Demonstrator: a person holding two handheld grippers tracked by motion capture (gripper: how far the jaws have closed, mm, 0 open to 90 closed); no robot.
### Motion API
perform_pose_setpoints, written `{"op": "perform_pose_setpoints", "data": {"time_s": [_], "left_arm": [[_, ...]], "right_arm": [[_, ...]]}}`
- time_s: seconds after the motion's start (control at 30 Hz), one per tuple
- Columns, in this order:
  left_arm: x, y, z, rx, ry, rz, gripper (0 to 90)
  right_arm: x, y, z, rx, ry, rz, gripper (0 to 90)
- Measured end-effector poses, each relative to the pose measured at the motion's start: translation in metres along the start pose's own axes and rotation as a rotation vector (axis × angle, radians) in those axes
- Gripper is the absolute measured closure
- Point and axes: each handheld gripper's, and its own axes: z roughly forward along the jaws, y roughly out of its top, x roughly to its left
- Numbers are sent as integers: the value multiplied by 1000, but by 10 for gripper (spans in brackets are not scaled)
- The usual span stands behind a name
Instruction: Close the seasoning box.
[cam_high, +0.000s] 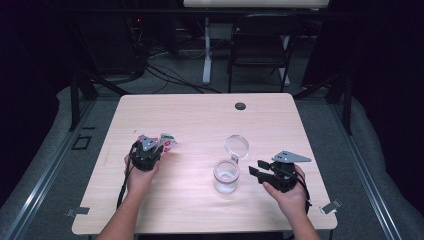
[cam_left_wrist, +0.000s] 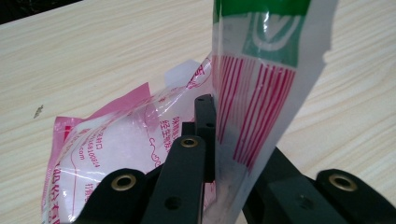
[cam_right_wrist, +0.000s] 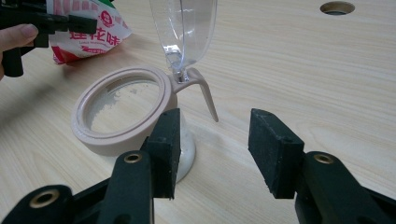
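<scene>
Nearest the table's (cam_high: 200, 210) front edge we note the right gripper (cam_high: 256, 168), jaws spread, holding nothing, just beside the open jar (cam_high: 226, 176). The jar stands toward the front right, its clear hinged lid (cam_high: 236, 146) flipped up behind it. Farther back, toward the left edge, the left gripper (cam_high: 148, 145) pinches the pink-and-white bag (cam_left_wrist: 261, 93) by one edge, lifting it.
</scene>
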Motion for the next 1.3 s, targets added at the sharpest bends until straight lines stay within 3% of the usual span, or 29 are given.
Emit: {"op": "perform_pose_setpoints", "data": {"time_s": [0.53, 0.97, 1.3], "left_arm": [[14, 3, -18, -45, 1, -62, 900], [44, 7, -44, -111, 13, -183, 900], [62, 9, -58, -118, 54, -197, 900]], "right_arm": [[0, 1, 1, 4, 2, -3, 542], [0, 1, 0, -2, 2, 0, 542], [-1, 1, 0, -5, 1, 1, 543]]}}
